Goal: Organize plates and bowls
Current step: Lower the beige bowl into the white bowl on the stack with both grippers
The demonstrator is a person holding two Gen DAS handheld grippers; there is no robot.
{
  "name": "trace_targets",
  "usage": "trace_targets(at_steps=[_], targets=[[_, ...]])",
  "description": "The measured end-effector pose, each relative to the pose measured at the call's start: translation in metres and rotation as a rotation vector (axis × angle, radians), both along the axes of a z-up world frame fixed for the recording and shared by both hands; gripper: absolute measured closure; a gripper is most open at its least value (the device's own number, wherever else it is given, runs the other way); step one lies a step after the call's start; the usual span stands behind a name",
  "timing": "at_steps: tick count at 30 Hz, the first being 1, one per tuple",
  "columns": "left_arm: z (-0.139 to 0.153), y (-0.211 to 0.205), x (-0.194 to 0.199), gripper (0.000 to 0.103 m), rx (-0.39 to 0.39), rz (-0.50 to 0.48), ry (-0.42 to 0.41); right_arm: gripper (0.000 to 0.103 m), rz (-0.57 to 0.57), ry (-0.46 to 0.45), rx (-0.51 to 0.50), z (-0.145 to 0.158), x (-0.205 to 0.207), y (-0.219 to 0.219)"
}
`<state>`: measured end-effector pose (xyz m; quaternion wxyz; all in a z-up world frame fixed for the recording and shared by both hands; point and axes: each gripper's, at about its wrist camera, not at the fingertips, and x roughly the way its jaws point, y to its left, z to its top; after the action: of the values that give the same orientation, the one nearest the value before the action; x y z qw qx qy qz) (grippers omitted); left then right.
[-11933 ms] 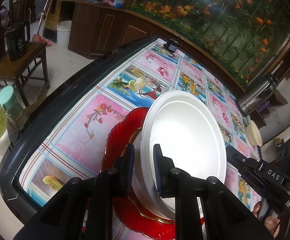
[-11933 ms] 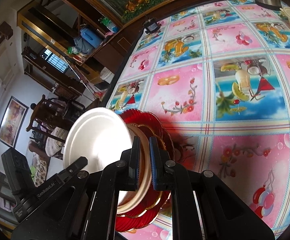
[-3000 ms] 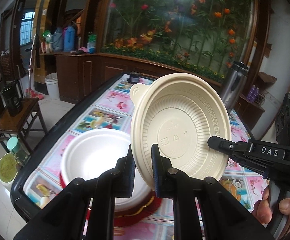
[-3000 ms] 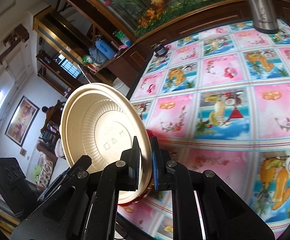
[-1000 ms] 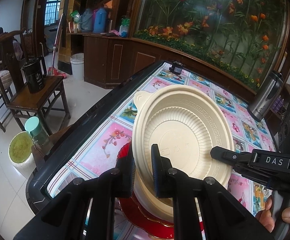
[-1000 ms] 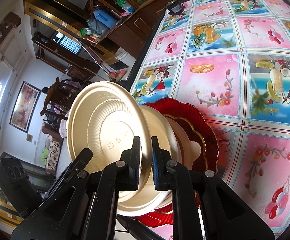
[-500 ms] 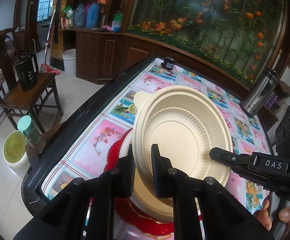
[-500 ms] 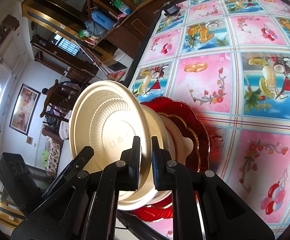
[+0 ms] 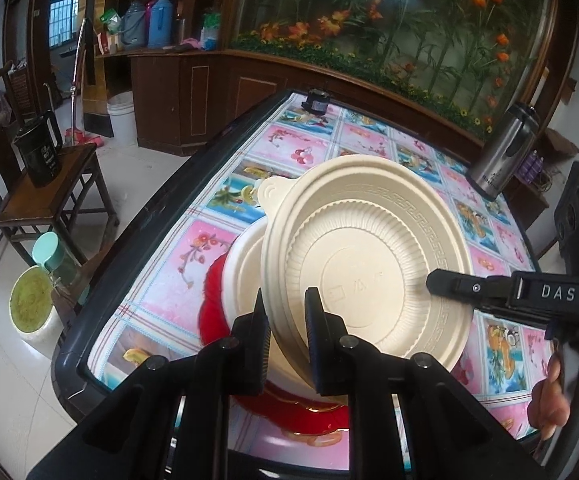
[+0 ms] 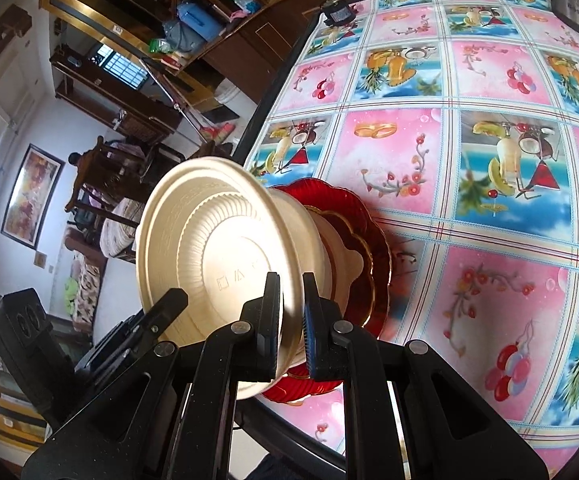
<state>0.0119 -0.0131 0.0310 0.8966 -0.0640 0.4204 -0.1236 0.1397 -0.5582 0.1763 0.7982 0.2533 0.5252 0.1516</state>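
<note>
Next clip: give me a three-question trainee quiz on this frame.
1. True or false: the cream bowl lies flat on the tablecloth.
2. What sits at the bottom of the stack under it? A) red plate B) blue tray C) wooden board
3. What do the right gripper's jaws clamp?
Key: 1 false, it is held tilted. 2 A. 3 The cream bowl's rim.

Cream ribbed bowl (image 9: pixel 369 264), red gold-rimmed plate (image 10: pixel 369 240), pink-blue fruit-print tablecloth (image 10: pixel 469 160)
</note>
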Motion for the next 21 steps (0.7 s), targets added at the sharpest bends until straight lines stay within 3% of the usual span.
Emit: trace_targets(at_steps=[13, 21], targets=[[-0.004, 0.002, 0.003, 0.086, 0.037, 0.01, 0.026, 0.091, 0.004, 0.032, 0.01, -0.015, 0.011, 0.007], [-0.007, 0.01, 0.007, 0.086, 0.016, 0.014, 0.059, 0.091, 0.006, 0.012, 0.004, -0.013, 0.011, 0.011]])
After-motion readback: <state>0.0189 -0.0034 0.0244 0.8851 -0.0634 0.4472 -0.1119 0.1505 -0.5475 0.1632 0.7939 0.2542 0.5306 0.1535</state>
